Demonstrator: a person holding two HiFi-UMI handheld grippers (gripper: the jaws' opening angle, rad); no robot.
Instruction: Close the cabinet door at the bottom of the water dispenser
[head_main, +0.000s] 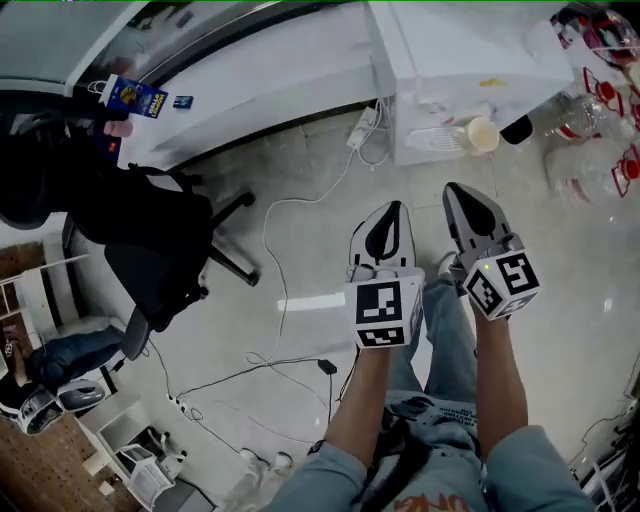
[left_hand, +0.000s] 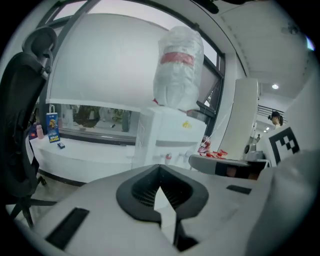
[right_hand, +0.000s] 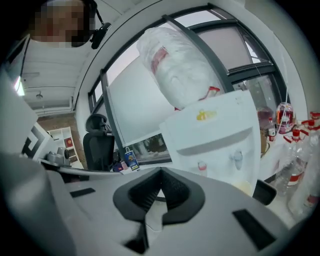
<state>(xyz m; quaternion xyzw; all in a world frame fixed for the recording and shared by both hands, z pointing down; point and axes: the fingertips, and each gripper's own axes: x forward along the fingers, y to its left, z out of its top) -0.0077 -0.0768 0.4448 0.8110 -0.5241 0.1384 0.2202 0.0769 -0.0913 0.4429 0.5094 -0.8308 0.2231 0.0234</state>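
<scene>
Claws both shut, nothing held: L gripper (head_main: 394, 207) and R gripper (head_main: 452, 188) side by side, jaws together, pointing at water dispenser (head_main: 450, 60). Dispenser stands ahead of tips, apart, no contact; R sits nearer it. Bottom cabinet door not visible in any view, so can't tell if closed.

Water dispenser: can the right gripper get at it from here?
Likely yes. The right gripper, shut and empty, faces the water dispenser with only floor between. The bottom door isn't visible, so that part's uncertain.
</scene>
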